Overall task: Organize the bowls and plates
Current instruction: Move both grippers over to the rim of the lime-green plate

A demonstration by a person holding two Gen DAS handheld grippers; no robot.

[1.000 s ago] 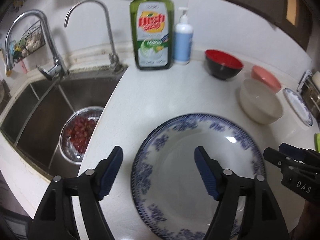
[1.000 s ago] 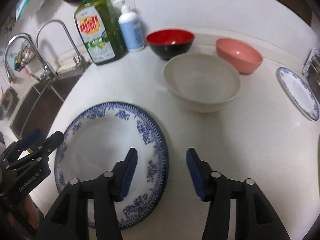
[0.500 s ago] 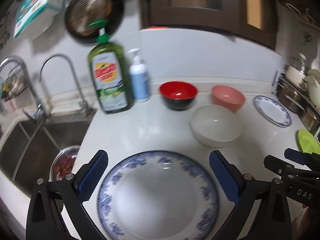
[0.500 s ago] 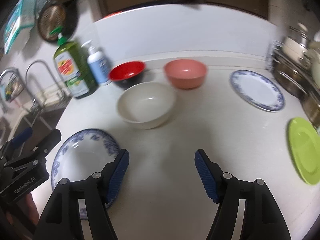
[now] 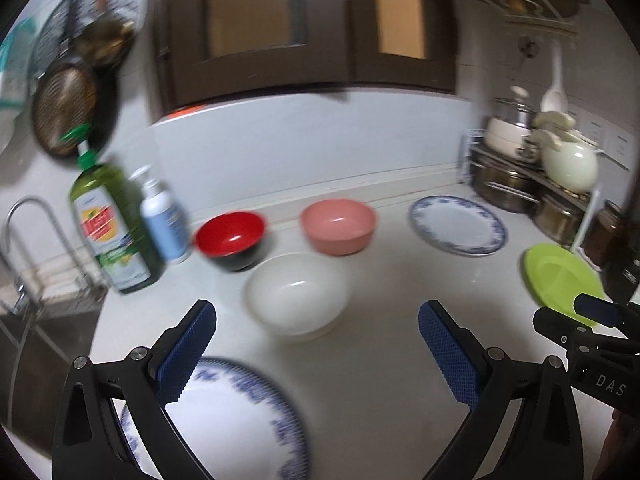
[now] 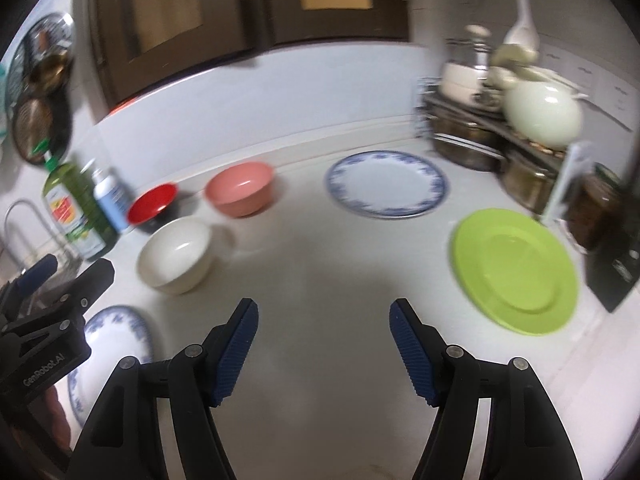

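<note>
On the white counter, a large blue-patterned plate (image 5: 236, 420) lies under my left gripper (image 5: 316, 354), which is open and empty above it. A white bowl (image 5: 296, 294) sits just ahead, with a red-and-black bowl (image 5: 231, 238) and a pink bowl (image 5: 338, 226) behind it. Farther right lie a smaller blue-rimmed plate (image 6: 386, 188) and a green plate (image 6: 514, 270). My right gripper (image 6: 324, 346) is open over bare counter, between the white bowl (image 6: 176, 254) and the green plate. The large plate (image 6: 116, 340) shows at its lower left.
A green dish soap bottle (image 5: 110, 224) and a blue pump bottle (image 5: 164, 216) stand by the sink (image 5: 28, 320) and faucet at left. A rack with pots and a pale teapot (image 6: 540, 112) fills the back right corner. Dark cabinet doors hang above the backsplash.
Both grippers have pulled back and tilted up from the large plate, bringing the bowls, small plate and green plate into view. Both stay open and empty.
</note>
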